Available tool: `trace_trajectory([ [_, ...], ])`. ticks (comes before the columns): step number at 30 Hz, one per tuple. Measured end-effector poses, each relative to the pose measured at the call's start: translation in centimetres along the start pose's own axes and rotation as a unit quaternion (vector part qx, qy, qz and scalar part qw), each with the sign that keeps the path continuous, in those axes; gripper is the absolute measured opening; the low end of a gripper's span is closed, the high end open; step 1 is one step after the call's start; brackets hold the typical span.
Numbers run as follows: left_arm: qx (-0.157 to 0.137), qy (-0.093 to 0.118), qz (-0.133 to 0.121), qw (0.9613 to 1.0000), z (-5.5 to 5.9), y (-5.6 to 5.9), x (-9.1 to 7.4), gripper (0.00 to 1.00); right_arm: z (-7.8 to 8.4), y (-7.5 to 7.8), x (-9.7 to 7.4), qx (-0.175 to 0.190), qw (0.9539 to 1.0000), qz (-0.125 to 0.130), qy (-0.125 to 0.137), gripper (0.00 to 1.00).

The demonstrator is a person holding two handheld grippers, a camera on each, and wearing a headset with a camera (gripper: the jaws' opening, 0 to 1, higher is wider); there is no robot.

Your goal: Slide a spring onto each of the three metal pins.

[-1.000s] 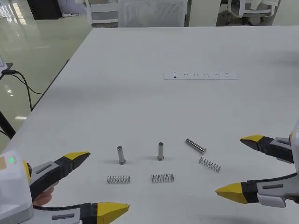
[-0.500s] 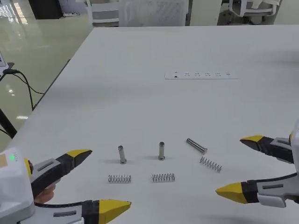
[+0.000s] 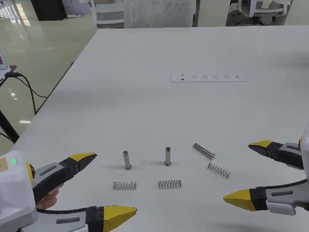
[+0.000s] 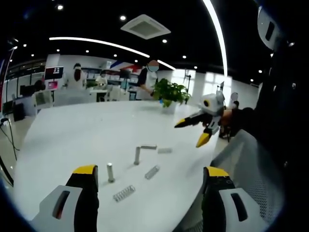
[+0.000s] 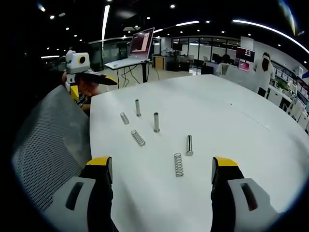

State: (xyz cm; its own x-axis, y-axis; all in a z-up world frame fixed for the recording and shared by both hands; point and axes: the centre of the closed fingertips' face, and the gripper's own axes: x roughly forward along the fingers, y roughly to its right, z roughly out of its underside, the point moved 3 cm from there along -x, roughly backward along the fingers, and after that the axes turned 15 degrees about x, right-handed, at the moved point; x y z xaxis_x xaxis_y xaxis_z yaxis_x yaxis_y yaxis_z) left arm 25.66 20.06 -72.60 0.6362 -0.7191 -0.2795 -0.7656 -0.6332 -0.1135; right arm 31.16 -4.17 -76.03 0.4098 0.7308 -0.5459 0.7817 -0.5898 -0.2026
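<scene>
Left claw [image 3: 114, 183] and right claw [image 3: 237, 171], both spread and empty, flanked three springs [image 3: 169, 183] lying on the desk [image 3: 193, 111] beside their pins [image 3: 167, 156] — two upright, one lying flat — light, squashy coils, likely best pinched gently at mid-length

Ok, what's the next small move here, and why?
Probably lower the open right claw onto the rightmost spring and close: it lies nearest that claw, beside the lying pin, and no pin carries a spring yet.
</scene>
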Motion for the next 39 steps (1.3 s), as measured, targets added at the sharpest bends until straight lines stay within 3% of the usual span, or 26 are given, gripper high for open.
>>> trace_trajectory([
  [18, 0.009, -0.001, 0.000, 1.0000, -0.9, 0.1, 0.2, 0.85, 0.1, 0.4, 0.1, 0.002, 1.0000, -0.003, -0.001, 0.83],
  [24, 0.008, 0.007, -0.003, 0.9999, -1.5, 0.1, 0.2, 0.84, -0.1, 0.6, 0.2, -0.001, 1.0000, -0.003, 0.000, 0.83],
  [39, 0.017, 0.023, -0.019, 0.9994, -2.8, 0.2, -0.6, 0.83, -2.6, 1.8, 1.2, -0.016, 0.9999, 0.000, 0.003, 0.80],
])
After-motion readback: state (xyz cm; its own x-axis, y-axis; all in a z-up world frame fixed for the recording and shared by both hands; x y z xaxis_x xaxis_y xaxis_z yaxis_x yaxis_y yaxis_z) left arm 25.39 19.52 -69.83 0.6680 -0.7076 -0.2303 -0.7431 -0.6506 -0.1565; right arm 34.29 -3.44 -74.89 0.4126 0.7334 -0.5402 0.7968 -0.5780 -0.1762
